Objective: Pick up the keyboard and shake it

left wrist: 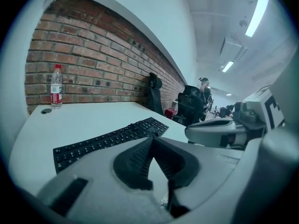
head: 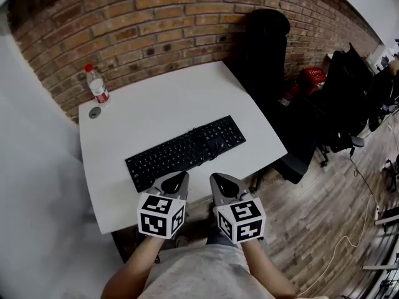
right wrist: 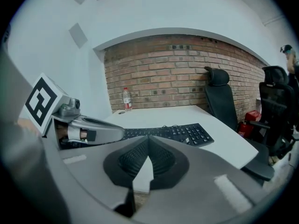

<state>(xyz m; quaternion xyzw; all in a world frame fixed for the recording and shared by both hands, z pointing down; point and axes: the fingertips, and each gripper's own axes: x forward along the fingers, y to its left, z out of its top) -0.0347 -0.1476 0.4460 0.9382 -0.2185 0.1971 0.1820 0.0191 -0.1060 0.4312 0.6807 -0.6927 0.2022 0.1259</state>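
Note:
A black keyboard (head: 186,151) lies flat and slanted across the white desk (head: 156,108), near its front edge; it also shows in the left gripper view (left wrist: 110,141) and the right gripper view (right wrist: 173,132). My left gripper (head: 176,179) hovers just in front of the keyboard's near edge, shut and empty. Beside it, my right gripper (head: 220,180) is shut too, with nothing between its jaws. Neither touches the keyboard. Each gripper sees the other at its side.
A plastic water bottle (head: 97,85) with a red cap stands at the desk's back left, by a round cable hole (head: 95,112). A brick wall (head: 162,23) backs the desk. A black office chair (head: 265,48) stands at the desk's right, more chairs (head: 352,98) beyond.

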